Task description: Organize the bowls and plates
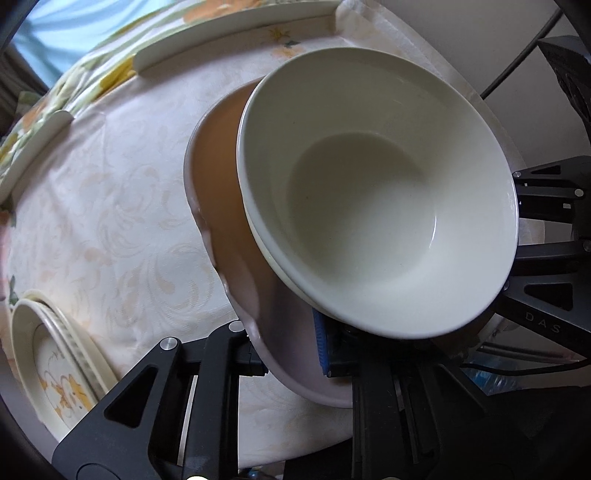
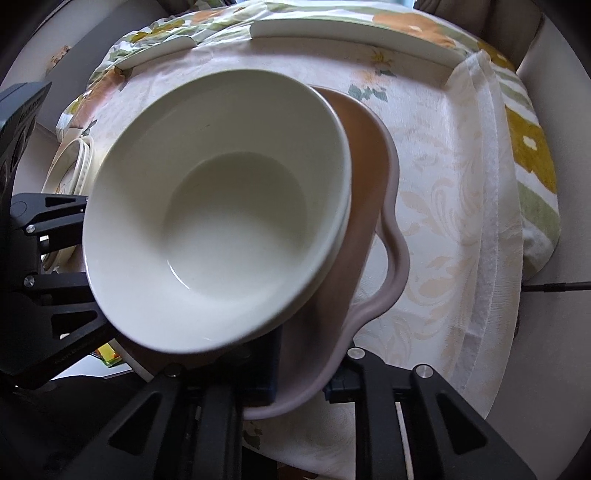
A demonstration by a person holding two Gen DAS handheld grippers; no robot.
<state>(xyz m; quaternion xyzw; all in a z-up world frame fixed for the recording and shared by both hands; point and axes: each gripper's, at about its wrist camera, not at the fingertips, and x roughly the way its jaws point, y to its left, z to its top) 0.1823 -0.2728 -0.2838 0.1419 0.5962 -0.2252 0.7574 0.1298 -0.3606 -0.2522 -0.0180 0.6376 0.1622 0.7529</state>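
Observation:
A brown wavy-rimmed bowl (image 1: 221,206) holds nested white bowls (image 1: 376,192). My left gripper (image 1: 291,358) is shut on the brown bowl's near rim, one finger inside with a blue pad and one outside. My right gripper (image 2: 299,380) is shut on the opposite rim of the same brown bowl (image 2: 373,206), with the white bowls (image 2: 221,206) inside it. Each gripper also shows in the other's view: the right one at the right edge (image 1: 546,236), the left one at the left edge (image 2: 51,243). The stack is tilted above the tablecloth.
A stack of cream floral plates (image 1: 55,369) lies at the table's left, also seen in the right wrist view (image 2: 70,166). Two white plate rims (image 1: 229,33) (image 2: 354,33) lie at the table's far side. A folded white cloth (image 2: 491,206) covers the table's right edge.

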